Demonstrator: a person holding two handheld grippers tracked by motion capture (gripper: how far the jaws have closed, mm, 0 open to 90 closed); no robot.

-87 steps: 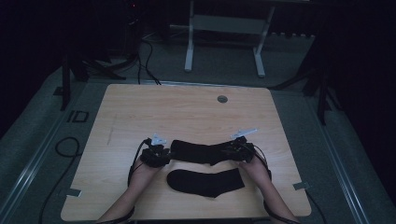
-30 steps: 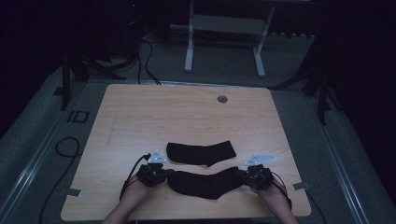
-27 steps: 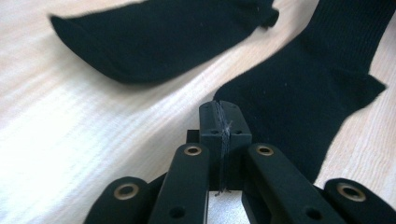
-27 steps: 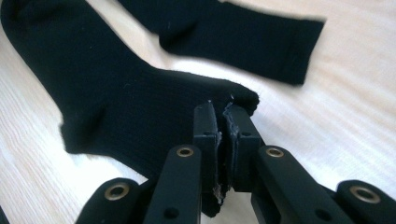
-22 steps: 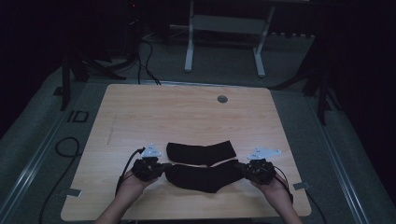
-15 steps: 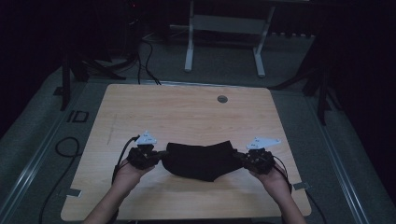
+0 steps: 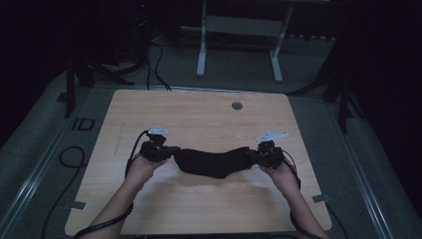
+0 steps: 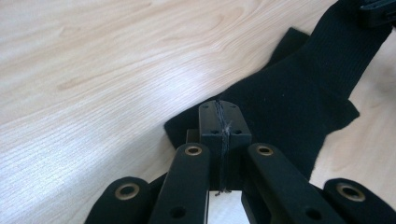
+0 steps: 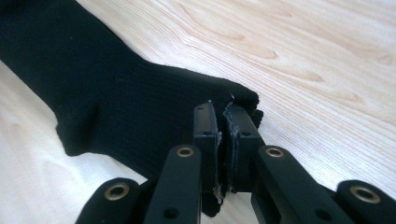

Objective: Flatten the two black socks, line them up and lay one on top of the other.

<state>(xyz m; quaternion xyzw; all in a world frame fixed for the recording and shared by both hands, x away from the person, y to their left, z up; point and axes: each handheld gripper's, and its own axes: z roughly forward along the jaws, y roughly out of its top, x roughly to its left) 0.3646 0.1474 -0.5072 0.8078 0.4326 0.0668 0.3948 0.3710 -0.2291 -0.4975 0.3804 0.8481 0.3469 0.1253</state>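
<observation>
Stretching a black sock (image 7: pixel 215 162) between both ends over a second sock on the wooden table (image 7: pixel 209 119), left gripper (image 7: pixel 168 152) and right gripper (image 7: pixel 257 155) are pinched on it; misalignment could be caused by slippage.

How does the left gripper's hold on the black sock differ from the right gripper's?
The left gripper pinches the black sock at its left end, the right gripper at its right end. The left jaws close flush, with hardly any cloth showing between them; the right jaws stand a slit apart around a thicker fold. Shared: both are shut on the same sock, which sags between them over the table.
</observation>
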